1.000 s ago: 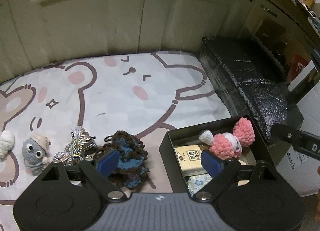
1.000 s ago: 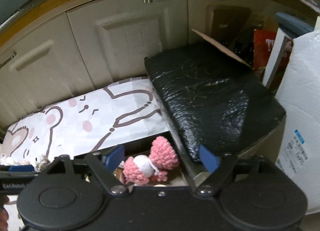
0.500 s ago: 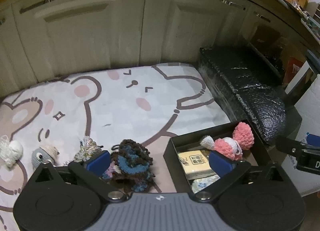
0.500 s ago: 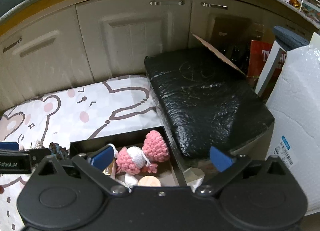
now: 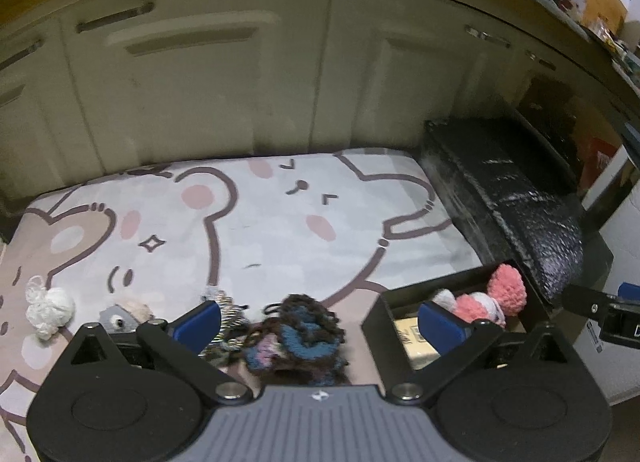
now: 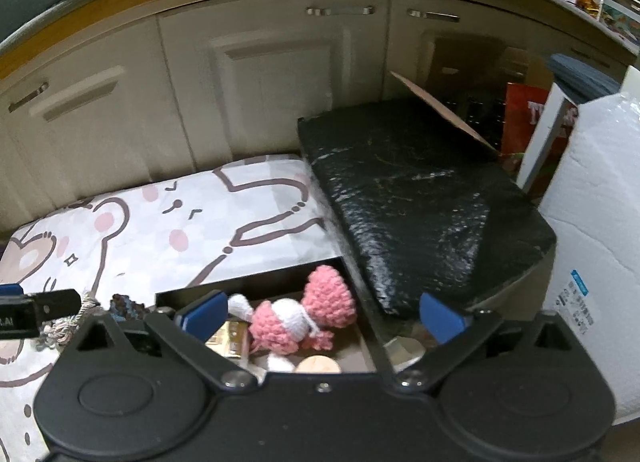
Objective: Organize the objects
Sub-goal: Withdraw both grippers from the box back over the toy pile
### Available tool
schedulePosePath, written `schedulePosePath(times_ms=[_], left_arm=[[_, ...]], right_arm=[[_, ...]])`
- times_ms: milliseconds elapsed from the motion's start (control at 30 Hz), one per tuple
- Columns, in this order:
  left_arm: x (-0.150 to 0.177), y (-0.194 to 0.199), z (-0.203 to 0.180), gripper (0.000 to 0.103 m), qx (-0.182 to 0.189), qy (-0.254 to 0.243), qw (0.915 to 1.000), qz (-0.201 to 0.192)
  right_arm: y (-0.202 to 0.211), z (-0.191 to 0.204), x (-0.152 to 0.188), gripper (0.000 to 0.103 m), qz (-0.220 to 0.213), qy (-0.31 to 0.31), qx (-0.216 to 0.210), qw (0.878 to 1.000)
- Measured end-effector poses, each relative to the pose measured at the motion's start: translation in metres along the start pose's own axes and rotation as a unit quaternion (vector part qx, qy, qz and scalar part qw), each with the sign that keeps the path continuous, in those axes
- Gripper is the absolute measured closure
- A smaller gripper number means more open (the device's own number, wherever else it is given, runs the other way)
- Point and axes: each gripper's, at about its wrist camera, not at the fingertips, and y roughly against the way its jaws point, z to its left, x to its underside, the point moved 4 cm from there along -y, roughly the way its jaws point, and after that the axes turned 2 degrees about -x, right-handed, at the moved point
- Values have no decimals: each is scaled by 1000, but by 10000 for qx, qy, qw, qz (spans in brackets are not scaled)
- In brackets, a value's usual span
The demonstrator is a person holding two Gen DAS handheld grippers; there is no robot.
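Observation:
A black box [image 5: 376,304] sits at the right of the bear-print mat [image 5: 256,230]. It holds a pink and white crochet toy [image 5: 486,298], also in the right wrist view [image 6: 304,314], and a yellow packet [image 5: 412,338]. A brown and blue crochet piece [image 5: 296,338] lies on the mat between my left fingers. A striped yarn bundle [image 5: 224,306], a grey doll [image 5: 120,312] and a white crochet piece [image 5: 48,308] lie further left. My left gripper [image 5: 320,322] is open and empty above the mat. My right gripper [image 6: 320,314] is open and empty above the box [image 6: 248,282].
A black wrapped bundle [image 6: 420,198] lies right of the mat. White bubble wrap [image 6: 592,222] stands at the far right. Cream cabinet doors [image 5: 200,82] close the back. A cardboard flap [image 6: 440,114] and a red box [image 6: 524,118] stand behind the bundle.
Both grippers have drawn back and up from the box and mat. The pink toy stays in the box. Both stay open.

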Motion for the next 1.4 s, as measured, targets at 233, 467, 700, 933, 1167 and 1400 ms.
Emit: schedulePosePath(times_ms=[233,467,700,933,1167,1400], left_arm=[[-1,6,38,0,-171,237,9996,-64],[3,13,76,0,-343,490,9981,-120],[9,20,114,0,-488,782,9956,-159],[14,20,145,0,-624,1020,9927,-139],[17,15,161,0,-675,1190,9905,-136],[17,5,156,0,-316,955,9947,-236]], right_arm=[[-5,33,-2,0,-6,131,-187,9997],[-12,69,-2,0,8,268,-384,9989],[-18,106,-2,0,12,453,-591,9972],[-22,140,-1,0,-31,739,-767,9943],[-31,165,4,0,-77,1088,-913,9898],[-45,178,14,0,-267,1626,-944,9818]])
